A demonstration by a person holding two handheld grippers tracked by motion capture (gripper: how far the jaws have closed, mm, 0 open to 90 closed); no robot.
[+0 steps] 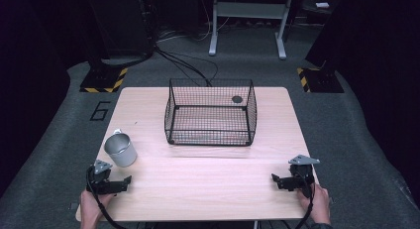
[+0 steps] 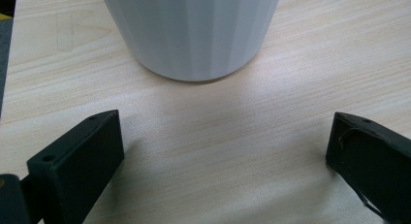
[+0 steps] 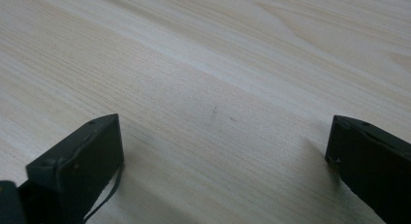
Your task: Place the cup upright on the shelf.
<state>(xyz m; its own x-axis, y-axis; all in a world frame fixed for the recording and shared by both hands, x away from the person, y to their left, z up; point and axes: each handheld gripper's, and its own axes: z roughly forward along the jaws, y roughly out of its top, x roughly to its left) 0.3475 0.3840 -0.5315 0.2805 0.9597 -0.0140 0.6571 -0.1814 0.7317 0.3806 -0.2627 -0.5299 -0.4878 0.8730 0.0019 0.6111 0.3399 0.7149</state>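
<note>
A silver metal cup (image 1: 121, 149) with a small handle stands upright on the wooden table (image 1: 208, 189) at the left. My left gripper (image 1: 124, 182) rests on the table just in front of it, open. In the left gripper view the cup (image 2: 191, 32) stands close ahead of the gripper (image 2: 225, 136), outside the wide-apart jaws. A black wire basket (image 1: 210, 112) stands at the middle back of the table. My right gripper (image 1: 278, 180) rests open near the front right corner. In the right gripper view the gripper (image 3: 225, 136) has bare wood between its jaws.
A dark round spot (image 1: 237, 99) shows at the basket's far right corner. Beyond the table lie grey carpet, black cables (image 1: 185, 65), a metal stand (image 1: 247, 21) and yellow-black striped bases (image 1: 104, 80). A person's hands (image 1: 317, 201) hold both grippers at the front edge.
</note>
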